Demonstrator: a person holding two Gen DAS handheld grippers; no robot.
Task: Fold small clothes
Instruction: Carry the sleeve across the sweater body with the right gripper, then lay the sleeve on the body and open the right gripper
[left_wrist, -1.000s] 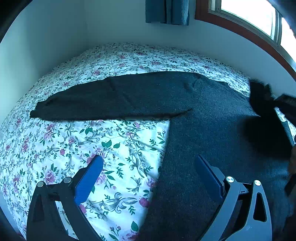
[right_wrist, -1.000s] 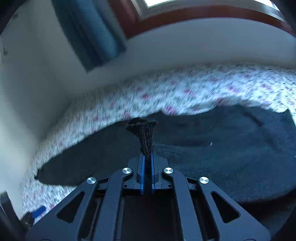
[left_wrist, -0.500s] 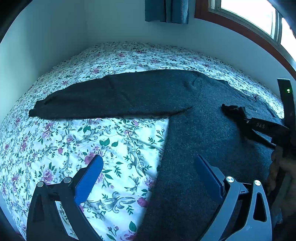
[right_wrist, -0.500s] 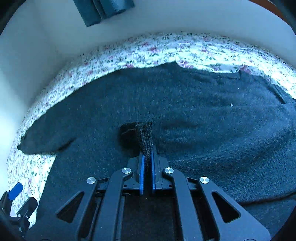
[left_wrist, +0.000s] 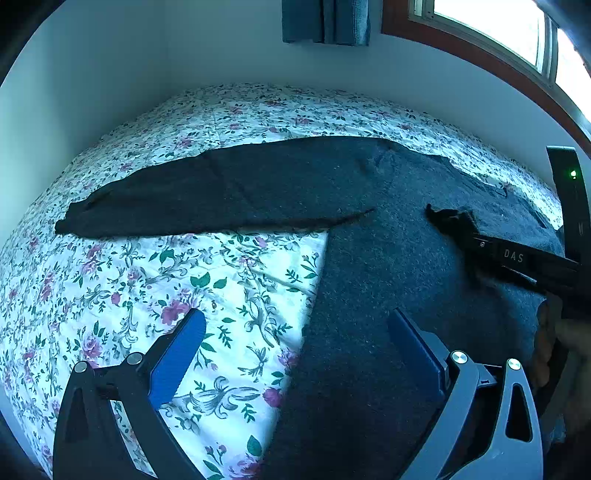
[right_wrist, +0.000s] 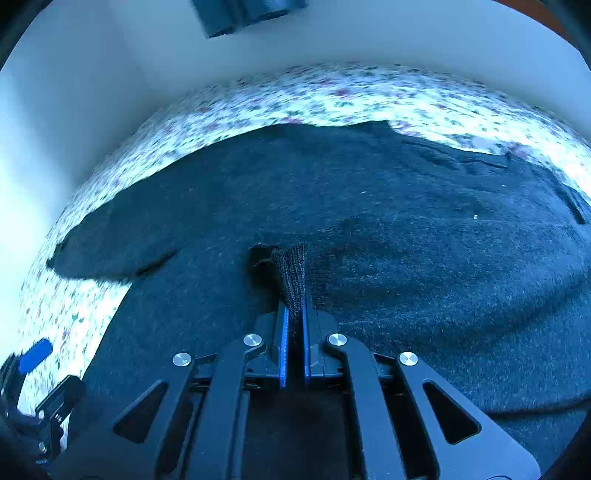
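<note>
A dark grey knit sweater (left_wrist: 388, 258) lies flat on the floral bed. Its left sleeve (left_wrist: 221, 188) stretches out to the left. My left gripper (left_wrist: 295, 321) hovers open over the sweater's left edge, with nothing between its blue pads. In the right wrist view my right gripper (right_wrist: 293, 306) is shut on the other sleeve's ribbed cuff (right_wrist: 291, 266). It holds the cuff low over the middle of the sweater's body (right_wrist: 406, 258), and the sleeve is folded inward across it. From the left wrist view the right gripper (left_wrist: 454, 221) comes in from the right with the dark cuff at its tip.
The floral bedsheet (left_wrist: 147, 277) lies bare to the left of the sweater and behind it. White walls close the bed at the back and left. A wood-framed window (left_wrist: 498, 29) and a blue curtain (left_wrist: 325, 18) sit above. A hand (left_wrist: 554, 343) holds the right gripper.
My right gripper came down and inward with the cuff, from up in the air to low over the sweater's body. The left gripper stayed still and open.
</note>
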